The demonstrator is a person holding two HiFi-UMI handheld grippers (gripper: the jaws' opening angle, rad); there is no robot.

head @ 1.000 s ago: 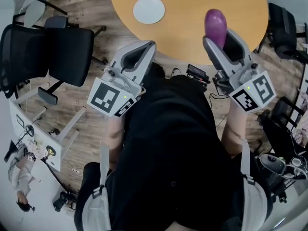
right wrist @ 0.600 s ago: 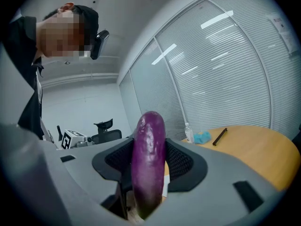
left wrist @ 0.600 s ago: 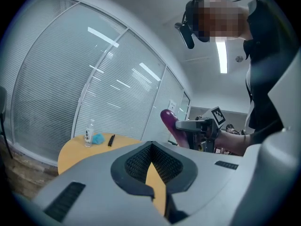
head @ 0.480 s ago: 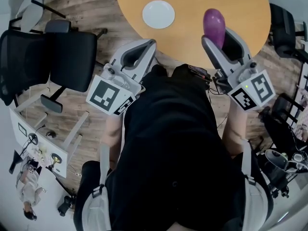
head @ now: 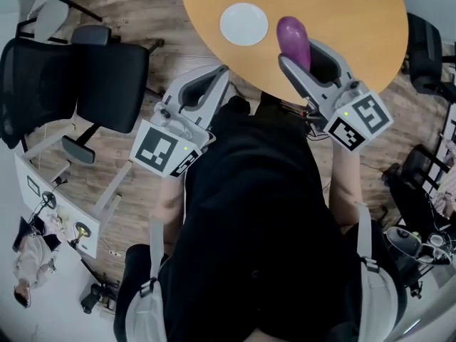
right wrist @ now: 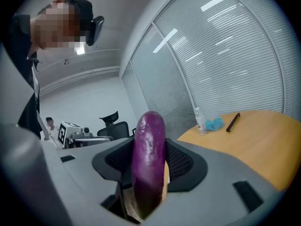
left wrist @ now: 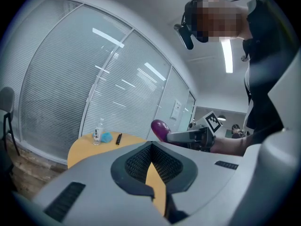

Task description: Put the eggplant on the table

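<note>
While the right tool (head: 298,50) hangs over the near part of the counter (head: 356,13), its jaws stand wide and clamp the eggplant (head: 291,34) between them. In the right tool's own view the eggplant stands nearly upright, its rounded purple top rising clear of the jaws. Its lower end sinks between them and is hidden. From above, the eggplant lies just right of the plate (head: 244,23), apart from it. No view shows whether it touches the counter, as the jaws and the eggplant itself cover the wood beneath.

Off the counter's near left edge, the left tool (head: 203,77) hangs over the floor. Its own view shows the jaws drawn together at the tips. Only a thin wedge of the counter's wood shows through the slit behind them, and nothing is held.

At the far side of the counter stand a bottle (right wrist: 200,120), a blue crumpled thing (right wrist: 215,123) just right of it, and a dark stick (right wrist: 233,122) further right. All three are too small to name more closely. They fall outside the head view, where the top of the frame cuts off the far part of the counter.

Black clothing on the person's body (head: 249,219) fills the middle of the head view. It hides the counter's near edge between the tools and the rear of both arms. A black chair (head: 71,84) stands on the floor at the left, well apart from the counter.
</note>
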